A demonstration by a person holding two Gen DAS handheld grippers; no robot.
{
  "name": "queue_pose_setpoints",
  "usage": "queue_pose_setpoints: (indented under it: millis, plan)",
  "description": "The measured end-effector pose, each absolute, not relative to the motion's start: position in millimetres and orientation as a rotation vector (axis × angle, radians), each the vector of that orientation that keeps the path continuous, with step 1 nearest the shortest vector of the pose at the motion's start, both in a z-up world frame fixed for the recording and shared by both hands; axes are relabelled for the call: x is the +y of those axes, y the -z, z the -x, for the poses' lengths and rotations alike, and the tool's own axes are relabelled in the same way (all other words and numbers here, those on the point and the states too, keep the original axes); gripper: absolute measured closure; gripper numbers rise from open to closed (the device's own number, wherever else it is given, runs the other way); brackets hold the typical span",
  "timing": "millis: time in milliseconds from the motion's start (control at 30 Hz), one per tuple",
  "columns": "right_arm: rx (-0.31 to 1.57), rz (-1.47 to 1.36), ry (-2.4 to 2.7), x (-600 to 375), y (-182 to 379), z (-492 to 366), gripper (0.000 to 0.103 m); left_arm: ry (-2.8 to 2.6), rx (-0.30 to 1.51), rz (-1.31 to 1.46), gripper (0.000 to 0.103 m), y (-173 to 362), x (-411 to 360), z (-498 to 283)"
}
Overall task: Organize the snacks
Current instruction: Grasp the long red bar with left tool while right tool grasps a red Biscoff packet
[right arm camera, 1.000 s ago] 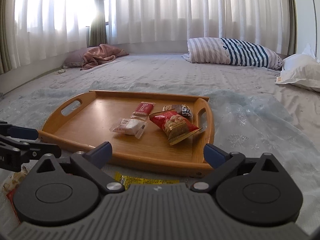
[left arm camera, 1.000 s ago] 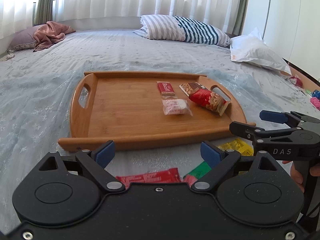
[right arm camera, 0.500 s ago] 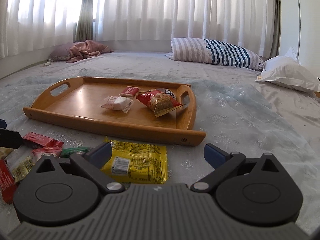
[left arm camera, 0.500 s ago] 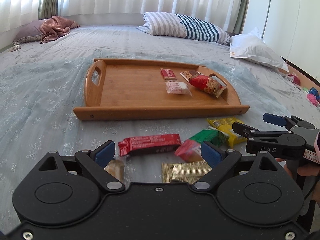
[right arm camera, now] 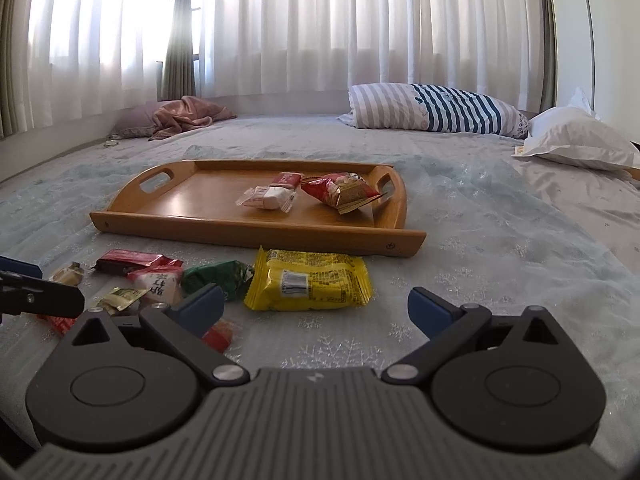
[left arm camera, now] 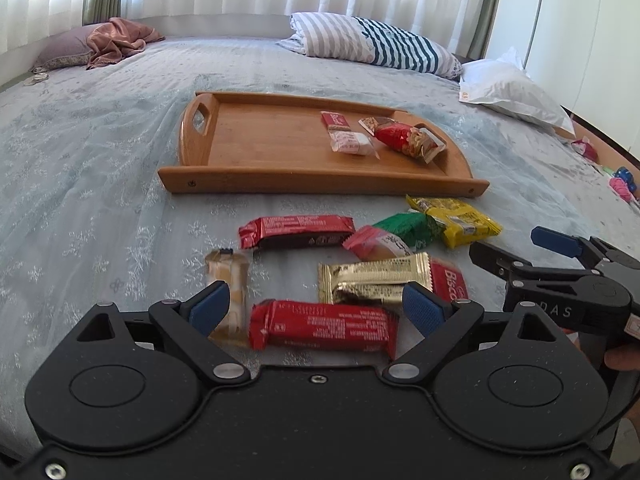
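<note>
A wooden tray (left arm camera: 248, 152) (right arm camera: 192, 204) lies on the bed with a red nut bag (left arm camera: 408, 142), a white wrapped sweet (left arm camera: 350, 145) and a small red biscuit pack (left arm camera: 335, 120) on its right side. In front of it lie several loose snacks: a long red bar (left arm camera: 296, 232), a green pack (left arm camera: 404, 226), a yellow pack (left arm camera: 456, 218) (right arm camera: 310, 280), a gold bar (left arm camera: 374, 278) and a near red bar (left arm camera: 324, 328). My left gripper (left arm camera: 316, 310) is open above the near red bar. My right gripper (right arm camera: 314, 308) is open just short of the yellow pack.
The bed has a pale blue patterned cover (left arm camera: 100, 168). A striped pillow (left arm camera: 368, 46) and a white pillow (left arm camera: 508, 92) lie at the far right, a pink blanket (left arm camera: 116, 40) at the far left. Small toys (left arm camera: 622, 184) sit at the bed's right edge.
Both grippers have pulled back from the tray toward the near edge of the bed, so the loose snacks in front of the tray came into view. Both stayed open.
</note>
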State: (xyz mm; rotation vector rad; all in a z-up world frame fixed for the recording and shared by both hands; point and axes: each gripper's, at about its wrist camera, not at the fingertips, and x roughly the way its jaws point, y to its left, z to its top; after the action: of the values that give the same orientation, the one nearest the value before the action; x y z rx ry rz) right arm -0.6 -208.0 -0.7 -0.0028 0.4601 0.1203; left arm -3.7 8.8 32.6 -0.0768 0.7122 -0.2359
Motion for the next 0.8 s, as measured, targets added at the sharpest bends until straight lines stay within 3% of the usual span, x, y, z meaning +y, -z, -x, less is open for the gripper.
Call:
queue_pose_setpoints:
  millis: [133, 200, 267, 400, 567, 800]
  plan:
    - [0.462, 0.006, -0.136, -202, 3, 15, 0.0, 0.27, 0.725, 0.092, 0.024, -34, 12, 10]
    - [0.463, 0.01, -0.147, -200, 3, 22, 0.002, 0.288, 0.729, 0.107, 0.026, -35, 14, 12]
    - [0.468, 0.013, -0.162, -196, 5, 28, 0.009, 0.294, 0.733, 0.111, 0.029, -36, 14, 14]
    - [0.469, -0.003, -0.194, -190, 7, 38, 0.018, 0.284, 0.735, 0.081, 0.029, -33, 11, 16]
    - [0.482, -0.031, -0.235, -183, 8, 41, 0.037, 0.289, 0.754, 0.076, 0.025, -25, 9, 11]
    - [0.496, -0.033, -0.269, -173, 10, 40, 0.038, 0.285, 0.754, 0.044, 0.02, -17, 4, 7]
